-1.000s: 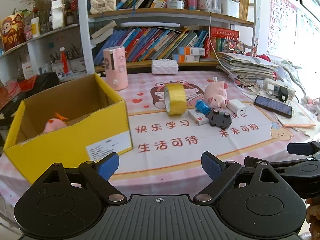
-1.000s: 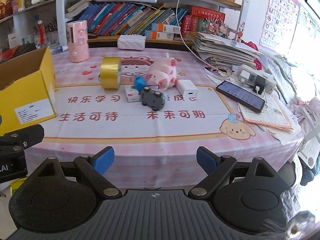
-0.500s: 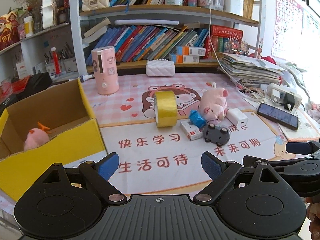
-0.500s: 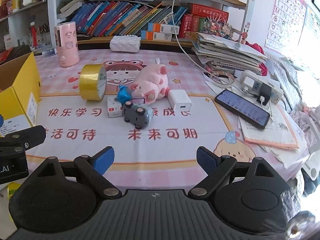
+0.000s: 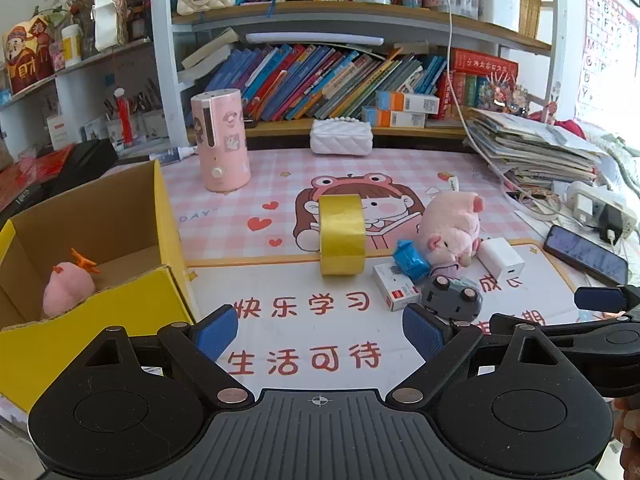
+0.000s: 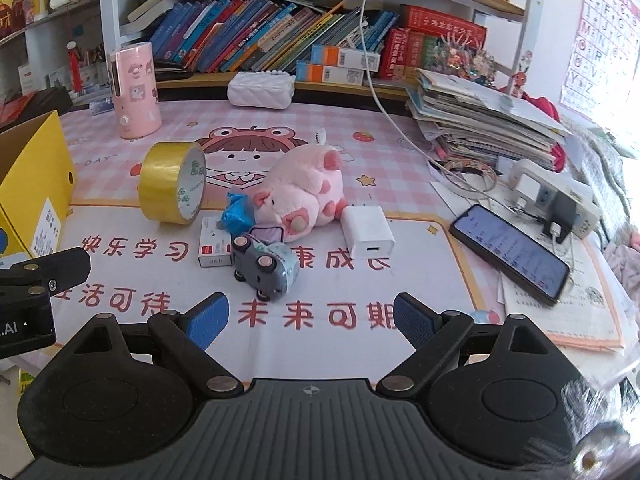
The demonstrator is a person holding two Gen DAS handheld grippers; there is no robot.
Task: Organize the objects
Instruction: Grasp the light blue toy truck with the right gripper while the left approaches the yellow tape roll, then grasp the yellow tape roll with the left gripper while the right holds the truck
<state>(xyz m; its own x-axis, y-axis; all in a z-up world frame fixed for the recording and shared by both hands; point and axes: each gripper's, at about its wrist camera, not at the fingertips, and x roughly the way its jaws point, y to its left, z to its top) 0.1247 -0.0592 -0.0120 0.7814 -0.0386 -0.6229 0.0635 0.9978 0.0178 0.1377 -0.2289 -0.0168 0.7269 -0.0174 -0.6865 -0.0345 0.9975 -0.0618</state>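
A yellow cardboard box (image 5: 120, 308) stands at the left with a small pink plush (image 5: 68, 286) inside. On the pink mat lie a gold tape roll (image 5: 342, 234), a pink pig plush (image 5: 454, 226), a blue wrapped item (image 5: 410, 258), a small white box (image 5: 394, 286), a grey toy car (image 5: 452, 298) and a white charger (image 5: 500, 258). My left gripper (image 5: 320, 330) is open and empty. My right gripper (image 6: 310, 322) is open and empty, just short of the grey toy car (image 6: 264, 266), with the pig plush (image 6: 304, 196) and tape roll (image 6: 174, 182) beyond.
A pink cylinder (image 5: 220, 146) and a white quilted pouch (image 5: 342, 142) stand at the back by the bookshelf. A phone (image 6: 510, 254), a power strip (image 6: 554, 198) with cables and a paper stack (image 6: 480, 124) lie at the right.
Both grippers have moved forward over the mat toward the cluster of objects, which now look larger and nearer. The box has slid to the left of the left view. Both stay open.
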